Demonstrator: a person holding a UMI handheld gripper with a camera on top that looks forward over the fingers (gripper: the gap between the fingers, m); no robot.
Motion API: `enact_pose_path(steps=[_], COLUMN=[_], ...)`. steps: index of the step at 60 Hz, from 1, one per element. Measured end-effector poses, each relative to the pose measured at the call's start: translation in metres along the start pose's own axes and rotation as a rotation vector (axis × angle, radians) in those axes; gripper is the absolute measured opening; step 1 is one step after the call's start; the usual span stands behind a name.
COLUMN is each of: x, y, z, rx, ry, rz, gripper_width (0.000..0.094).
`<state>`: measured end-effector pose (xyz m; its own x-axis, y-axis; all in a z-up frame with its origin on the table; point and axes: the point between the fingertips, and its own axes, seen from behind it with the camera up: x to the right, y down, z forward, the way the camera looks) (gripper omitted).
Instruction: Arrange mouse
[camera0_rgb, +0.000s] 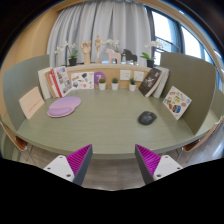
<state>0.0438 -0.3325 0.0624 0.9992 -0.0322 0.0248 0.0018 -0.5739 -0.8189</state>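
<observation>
You are in the approach step: your claw (113, 163) is wide apart and holds nothing, its two pink pads (76, 160) above the near edge of the green surface (100, 125). The mouse (147, 117) lies on this surface well ahead of the fingers, toward the right one, alone. A purple round mat (64, 105) lies far to the left. Next, I think you must move forward and a little right, until the mouse is between the fingers.

My fingers (113, 160) carry magenta pads (78, 159) with white tips. Ahead, a black mouse (147, 117) sits on the pale green tabletop (100, 125), and a lilac plate (64, 105) lies farther off.
</observation>
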Motion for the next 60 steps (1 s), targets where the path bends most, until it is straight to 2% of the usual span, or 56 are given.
enact_pose_path(steps=[10,21,37,49,60], x=[0.088,0.146,0.161,0.15,0.136], y=[0.017,0.008,-0.041,-0.068,-0.084], z=[0.041,0.102,0.193,0.237,0.262], rx=[-0.068,-0.123,-0.13,-0.179,-0.203], ry=[0.093,0.127,0.065,0.016,-0.031], rz=[0.054,0.089,0.051,0.067,0.02], gripper_width=[0.0859,0.0837,0.0825,0.0794,0.0647])
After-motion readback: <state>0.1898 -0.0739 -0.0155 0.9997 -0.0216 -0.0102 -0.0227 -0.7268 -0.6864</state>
